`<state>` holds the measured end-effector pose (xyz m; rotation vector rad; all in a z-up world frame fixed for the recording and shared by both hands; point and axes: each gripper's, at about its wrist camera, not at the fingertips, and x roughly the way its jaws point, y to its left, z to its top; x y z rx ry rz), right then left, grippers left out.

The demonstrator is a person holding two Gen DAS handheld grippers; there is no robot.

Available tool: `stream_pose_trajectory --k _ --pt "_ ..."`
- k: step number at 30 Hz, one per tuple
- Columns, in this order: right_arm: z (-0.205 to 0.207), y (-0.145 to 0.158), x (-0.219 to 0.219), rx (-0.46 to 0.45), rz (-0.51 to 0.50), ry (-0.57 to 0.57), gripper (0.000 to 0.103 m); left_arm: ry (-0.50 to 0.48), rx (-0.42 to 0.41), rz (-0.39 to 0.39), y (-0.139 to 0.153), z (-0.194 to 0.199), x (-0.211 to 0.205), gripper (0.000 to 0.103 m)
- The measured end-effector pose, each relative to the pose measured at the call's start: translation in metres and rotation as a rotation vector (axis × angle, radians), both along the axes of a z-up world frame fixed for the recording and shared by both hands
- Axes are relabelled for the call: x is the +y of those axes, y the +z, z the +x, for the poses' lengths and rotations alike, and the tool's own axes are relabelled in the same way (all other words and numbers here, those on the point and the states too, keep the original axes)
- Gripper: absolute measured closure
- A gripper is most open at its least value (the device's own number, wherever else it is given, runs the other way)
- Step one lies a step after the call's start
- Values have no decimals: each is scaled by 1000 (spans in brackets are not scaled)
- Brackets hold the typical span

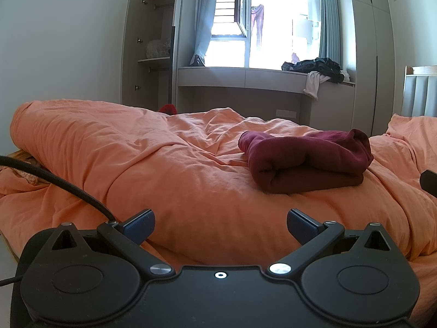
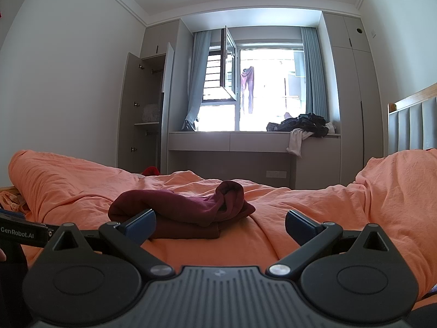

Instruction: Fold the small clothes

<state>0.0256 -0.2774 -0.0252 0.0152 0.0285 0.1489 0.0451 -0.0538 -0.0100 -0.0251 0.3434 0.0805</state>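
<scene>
A dark red garment [image 1: 306, 158] lies folded in a loose bundle on the orange duvet [image 1: 164, 164]. It also shows in the right wrist view [image 2: 180, 213], just beyond my right gripper's left finger. My left gripper [image 1: 220, 225] is open and empty, low over the duvet, with the garment ahead and to the right. My right gripper [image 2: 220, 225] is open and empty, close to the garment's near edge. The right gripper's tip shows at the right edge of the left wrist view [image 1: 428, 181]. The left gripper's body shows at the left edge of the right wrist view [image 2: 21, 232].
The duvet is rumpled, with a high ridge on the left [image 2: 54, 175] and a pillow mound on the right [image 2: 396, 180]. A window bench [image 2: 245, 136] holds a pile of dark clothes [image 2: 306, 124]. An open wardrobe [image 2: 144, 109] stands left, a headboard [image 2: 415, 125] right.
</scene>
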Motion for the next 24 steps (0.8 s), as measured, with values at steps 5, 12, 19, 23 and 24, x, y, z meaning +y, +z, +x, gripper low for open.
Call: stream_pose_trajectory --k 5,12,19,23,24 --pt "0 0 0 0 0 0 0 0 0 1 0 0 0 0" --pt "0 0 0 0 -3 -1 0 4 6 1 -1 0 1 0" --pt "0 0 0 0 -2 -1 0 5 6 2 -1 -1 1 0" --pt "0 0 0 -1 -2 -1 0 4 6 2 -1 -1 1 0" --pt "0 0 0 0 -2 -1 0 5 5 1 -1 -1 1 0"
